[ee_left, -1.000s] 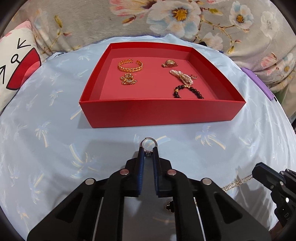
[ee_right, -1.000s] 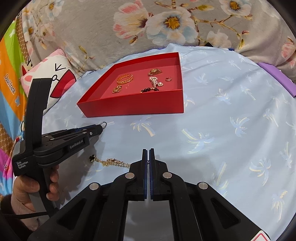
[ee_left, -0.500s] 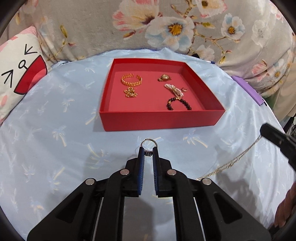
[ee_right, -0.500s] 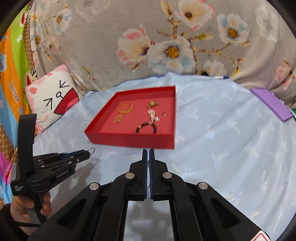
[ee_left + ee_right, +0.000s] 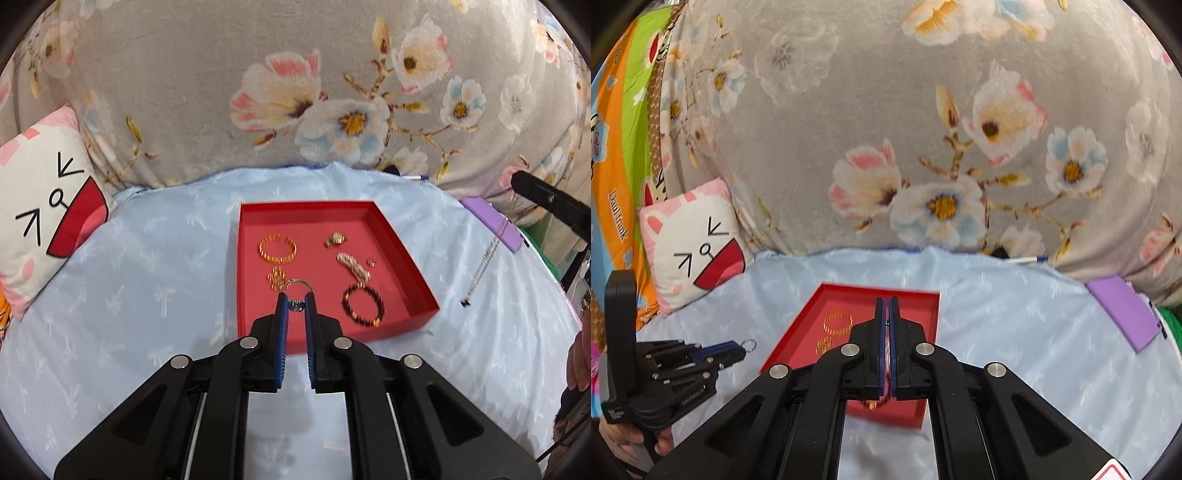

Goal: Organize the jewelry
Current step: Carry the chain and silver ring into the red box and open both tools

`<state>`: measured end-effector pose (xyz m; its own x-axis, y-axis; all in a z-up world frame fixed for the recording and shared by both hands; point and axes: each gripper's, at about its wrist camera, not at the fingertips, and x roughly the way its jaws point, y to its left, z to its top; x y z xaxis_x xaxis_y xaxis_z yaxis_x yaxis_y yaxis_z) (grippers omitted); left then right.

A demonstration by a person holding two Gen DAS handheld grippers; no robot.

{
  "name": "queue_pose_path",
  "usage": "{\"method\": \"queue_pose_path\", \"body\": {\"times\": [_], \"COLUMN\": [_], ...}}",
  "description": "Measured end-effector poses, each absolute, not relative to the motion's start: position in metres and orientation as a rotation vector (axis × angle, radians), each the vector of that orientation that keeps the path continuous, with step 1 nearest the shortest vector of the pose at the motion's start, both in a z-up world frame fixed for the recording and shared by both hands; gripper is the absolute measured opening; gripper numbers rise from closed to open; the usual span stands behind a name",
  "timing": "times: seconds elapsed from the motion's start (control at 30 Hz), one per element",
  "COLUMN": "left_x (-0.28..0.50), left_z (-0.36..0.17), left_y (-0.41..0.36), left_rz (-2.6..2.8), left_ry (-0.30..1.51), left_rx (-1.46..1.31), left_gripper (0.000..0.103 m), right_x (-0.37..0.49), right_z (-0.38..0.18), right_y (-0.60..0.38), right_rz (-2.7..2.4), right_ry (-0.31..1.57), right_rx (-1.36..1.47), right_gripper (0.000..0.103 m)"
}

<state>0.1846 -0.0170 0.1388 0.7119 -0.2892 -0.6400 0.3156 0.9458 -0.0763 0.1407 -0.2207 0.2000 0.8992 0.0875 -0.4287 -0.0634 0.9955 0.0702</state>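
Observation:
My left gripper (image 5: 295,300) is shut on a small silver ring (image 5: 298,286) and holds it above the near part of the red tray (image 5: 404,240). In the tray lie a gold bangle (image 5: 277,249), a gold charm (image 5: 277,278), a gold ring piece (image 5: 335,239), a pearl piece (image 5: 354,266) and a black bead bracelet (image 5: 364,306). My right gripper (image 5: 887,302) is shut on a thin chain necklace (image 5: 484,267), which hangs down right of the tray in the left wrist view. The left gripper (image 5: 744,349) with the ring also shows in the right wrist view.
The tray (image 5: 932,321) sits on a light blue cloth (image 5: 147,277). A cat-face cushion (image 5: 40,206) lies at the left, a purple pad (image 5: 493,221) at the right, and a floral cushion (image 5: 295,92) rises behind.
Both grippers have risen and moved toward the tray. The ring now hangs over the tray's near part. The necklace has been lifted off the cloth and dangles from the right gripper.

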Motion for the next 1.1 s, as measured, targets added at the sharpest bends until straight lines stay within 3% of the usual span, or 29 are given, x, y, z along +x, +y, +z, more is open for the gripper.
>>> {"method": "queue_pose_path", "body": {"times": [0.27,0.73,1.1], "left_x": [0.236,0.286,0.297], "left_z": [0.139,0.068,0.048], "left_y": [-0.028,-0.038,-0.031], "left_rz": [-0.363,-0.329,-0.293], "left_ry": [0.75,0.925,0.97], "left_rx": [-0.024,-0.042,-0.072], "left_gripper": [0.008,0.008,0.01], "right_x": [0.202,0.281,0.304], "right_z": [0.217,0.142,0.133], "right_y": [-0.216,-0.171,-0.163], "right_rz": [0.116,0.174,0.171], "right_ry": [0.453,0.621,0.636], "right_rx": [0.107,0.087,0.081], "right_gripper": [0.001,0.001,0.001]}}
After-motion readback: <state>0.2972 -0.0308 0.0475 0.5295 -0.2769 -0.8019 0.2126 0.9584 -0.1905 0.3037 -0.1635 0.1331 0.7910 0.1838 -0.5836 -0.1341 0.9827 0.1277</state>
